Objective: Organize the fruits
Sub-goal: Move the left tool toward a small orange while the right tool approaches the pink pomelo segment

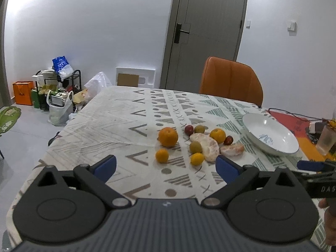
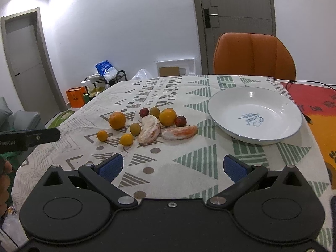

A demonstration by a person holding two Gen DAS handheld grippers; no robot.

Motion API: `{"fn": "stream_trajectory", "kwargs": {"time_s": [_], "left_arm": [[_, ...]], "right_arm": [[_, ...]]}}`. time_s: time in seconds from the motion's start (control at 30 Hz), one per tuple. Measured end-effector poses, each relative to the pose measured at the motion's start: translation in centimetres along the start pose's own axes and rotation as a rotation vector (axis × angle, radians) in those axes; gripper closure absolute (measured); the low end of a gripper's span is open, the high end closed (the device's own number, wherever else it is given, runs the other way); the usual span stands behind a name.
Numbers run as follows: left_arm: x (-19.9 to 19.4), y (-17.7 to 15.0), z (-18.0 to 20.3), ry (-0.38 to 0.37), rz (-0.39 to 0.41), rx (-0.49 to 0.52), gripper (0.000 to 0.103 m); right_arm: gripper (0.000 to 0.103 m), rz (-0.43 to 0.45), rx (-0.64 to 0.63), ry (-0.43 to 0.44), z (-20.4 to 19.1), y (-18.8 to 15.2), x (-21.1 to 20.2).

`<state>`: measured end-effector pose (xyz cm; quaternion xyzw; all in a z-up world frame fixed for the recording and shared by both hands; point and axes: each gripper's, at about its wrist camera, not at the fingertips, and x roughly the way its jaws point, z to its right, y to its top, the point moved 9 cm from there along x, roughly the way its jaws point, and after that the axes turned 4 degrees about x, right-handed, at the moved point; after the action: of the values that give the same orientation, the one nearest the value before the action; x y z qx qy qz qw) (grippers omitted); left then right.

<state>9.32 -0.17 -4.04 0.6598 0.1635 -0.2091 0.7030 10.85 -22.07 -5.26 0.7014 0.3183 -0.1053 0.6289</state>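
The fruits lie in a loose pile on the patterned tablecloth (image 2: pixel 189 168): round oranges like the big orange (image 2: pixel 117 120), small green and red ones, and 2 peeled pieces. The white round bowl (image 2: pixel 255 115) sits empty beside them, probably waiting for fruit. The left gripper (image 1: pixel 166 168) and right gripper (image 2: pixel 172 167) hover near, jaws wide apart, holding nothing, ready to pick.

Two large oranges (image 2: pixel 117 120) (image 2: pixel 167 117), two small yellow-orange fruits (image 2: pixel 102 135) (image 2: pixel 126 139), two green fruits (image 2: pixel 135 129) (image 2: pixel 154 111) and two red ones (image 2: pixel 144 112) (image 2: pixel 180 121) are counted on the counter (image 2: pixel 189 166). Two peeled citrus pieces (image 2: pixel 150 129) (image 2: pixel 180 132) are seen, and one white bowl (image 2: pixel 255 115). Two tools are counted, one (image 1: pixel 166 166) in the left view and one (image 2: pixel 172 166) in the right.
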Motion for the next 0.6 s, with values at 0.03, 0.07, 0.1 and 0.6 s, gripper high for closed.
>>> {"fn": "stream_trajectory", "kwargs": {"time_s": [0.03,0.07,0.1,0.6], "left_arm": [[0.2,0.1,0.0,-0.004,0.002,-0.005,0.002],[0.5,0.2,0.0,-0.007,0.002,-0.009,0.002],[0.8,0.4,0.0,-0.009,0.001,-0.012,0.002],[5.0,0.6,-0.5,-0.042,-0.052,-0.067,0.029]], "right_arm": [[0.000,-0.002,0.001,0.004,0.0,0.1,0.2],[0.000,-0.005,0.004,0.008,0.0,0.1,0.5],[0.000,-0.006,0.009,0.013,0.0,0.2,0.7],[0.000,-0.024,0.047,0.042,0.8,1.3,4.3]]}}
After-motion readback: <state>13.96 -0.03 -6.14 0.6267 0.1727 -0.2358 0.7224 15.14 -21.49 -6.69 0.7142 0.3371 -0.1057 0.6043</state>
